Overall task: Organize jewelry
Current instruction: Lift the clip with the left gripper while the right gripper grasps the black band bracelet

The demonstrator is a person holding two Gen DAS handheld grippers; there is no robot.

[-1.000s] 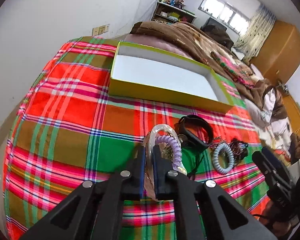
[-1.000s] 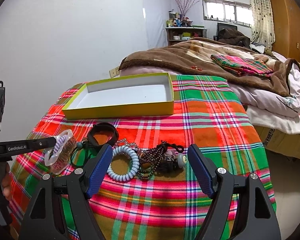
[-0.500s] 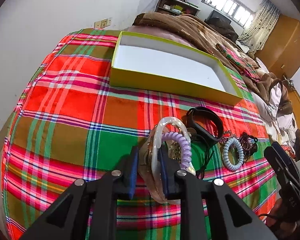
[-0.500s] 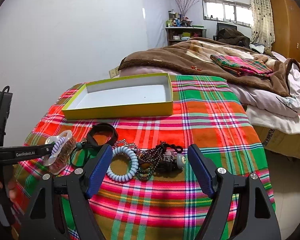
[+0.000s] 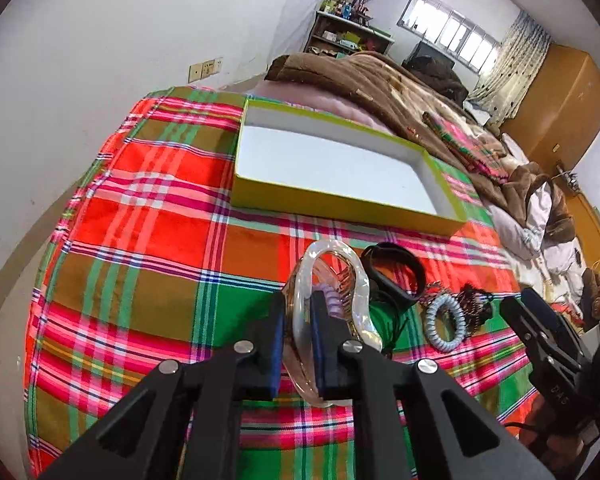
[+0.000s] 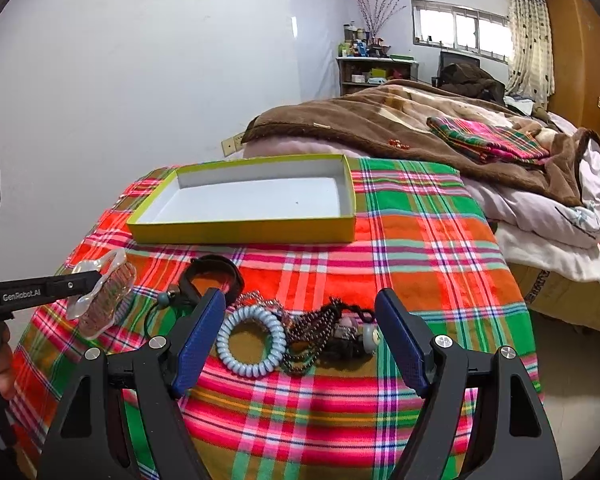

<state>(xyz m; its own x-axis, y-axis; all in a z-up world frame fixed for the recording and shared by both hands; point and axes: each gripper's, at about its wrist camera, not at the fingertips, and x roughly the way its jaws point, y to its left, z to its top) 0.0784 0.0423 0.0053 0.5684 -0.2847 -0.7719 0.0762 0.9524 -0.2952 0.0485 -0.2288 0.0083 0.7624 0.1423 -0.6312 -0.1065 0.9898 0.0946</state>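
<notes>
One piece is in hand so far: the left gripper (image 5: 296,334) has just been closing, and its blue pads are clamped on one arm of a clear hair claw (image 5: 324,312), which hangs just above the plaid cloth (image 5: 140,208) at the near left of the spread. A purple coil tie (image 5: 332,300) sits inside the claw, seemingly riding along with it. The yellow tray (image 5: 340,200) lies farther back on the cloth, white inside and holding nothing yet.

The grip is narrow, on a thin curved plastic arm, so the claw could pivot or slip. A slow carry to the far side, with the wrist angle kept steady, looks wise. It should clear the tray's near wall before it comes down, go well inside to a far corner, and be let go only when low over the floor, so the purple tie does not bounce out.

The right gripper (image 6: 300,332) hovers with its jaws wide apart, holding nothing, over the near cluster: a pale blue coil tie (image 6: 250,340), dark beaded strands (image 6: 320,332) and a black band (image 6: 216,270). It is best kept where it is, clear of the left hand's path.
</notes>
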